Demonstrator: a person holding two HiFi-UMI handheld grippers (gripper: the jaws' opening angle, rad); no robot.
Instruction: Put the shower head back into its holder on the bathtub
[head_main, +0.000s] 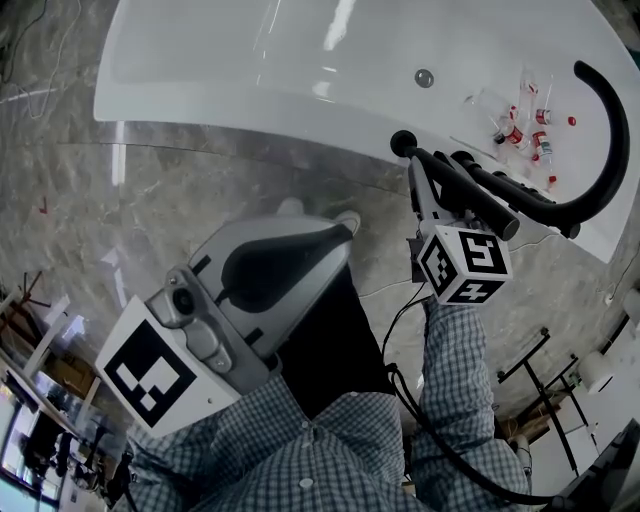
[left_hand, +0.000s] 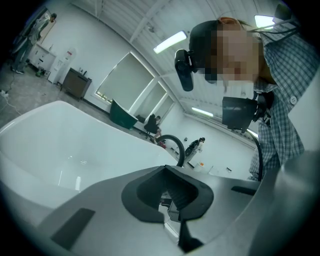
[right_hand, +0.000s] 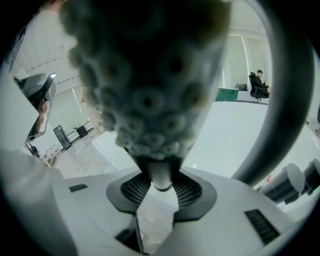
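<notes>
one grey marbled floor takes up most of the head view, and the white bathtub lies across the top of it. next in size is the left gripper, held low over the floor in front of the tub and well apart from the shower head. in the left gripper view its jaws meet at the tips with nothing between them. the right gripper, on a checked sleeve, reaches over the tub's near rim at the right end. its jaws are clamped on the black shower head: in the right gripper view the narrow neck sits pinched between them and the nozzle face fills the top of the frame. the shower head lies tilted above the tub's ledge, carried by that gripper; whether it touches any fitting there i cannot tell. a black curved pipe arcs over the ledge just to its right. a few small bottles stand on the ledge beyond, and a round metal fitting sits in the tub wall.
</notes>
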